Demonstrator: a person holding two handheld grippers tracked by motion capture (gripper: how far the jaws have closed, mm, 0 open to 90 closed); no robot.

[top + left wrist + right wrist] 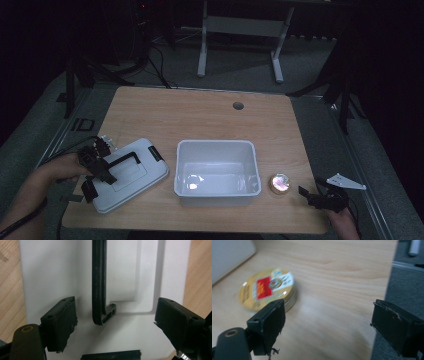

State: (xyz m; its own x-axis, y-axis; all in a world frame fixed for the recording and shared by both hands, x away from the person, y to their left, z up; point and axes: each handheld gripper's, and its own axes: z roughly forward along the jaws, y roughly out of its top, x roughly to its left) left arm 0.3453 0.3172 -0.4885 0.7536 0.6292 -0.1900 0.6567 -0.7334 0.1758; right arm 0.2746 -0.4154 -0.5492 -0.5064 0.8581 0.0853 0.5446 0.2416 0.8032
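High view: wooden surface (200, 115), white open bin (217, 172) near centre. White bin lid (131, 172) lies flat at 9 o'clock of the bin, just beside it, turned at an angle, black handle (122, 159) on top. Left tongs (95, 172) sit over the lid's near-left part, a hand (62, 170) behind them coming from 7 o'clock. Round gold tin (280, 183) at 3 o'clock of the bin, near it but not touching. Right tongs (312, 192) at 3 o'clock of the tin, apart from it, close to the surface's right edge, grey three-cornered plate (345, 181) on top. Small round hole (238, 105) in the surface at 12 o'clock of the bin.

Left gripper view: left tongs (116, 322) released, jaws wide apart, nothing pressed between them. Lid (50, 277) spreads under both jaws; black handle (99, 282) runs from 12 o'clock down to the middle and bends there, lying between the jaws without touching either pad. A black clip (111, 355) sits at 6 o'clock.

Right gripper view: right tongs (328, 322) released, jaws wide, bare wood between them. Tin (267, 288), gold lid with red label, lies at 10 o'clock, just behind the left jaw, outside the gap; blurred. Bin wall (229, 257) at 11 o'clock. Right jaw hangs past the surface edge over grey floor (404, 282).
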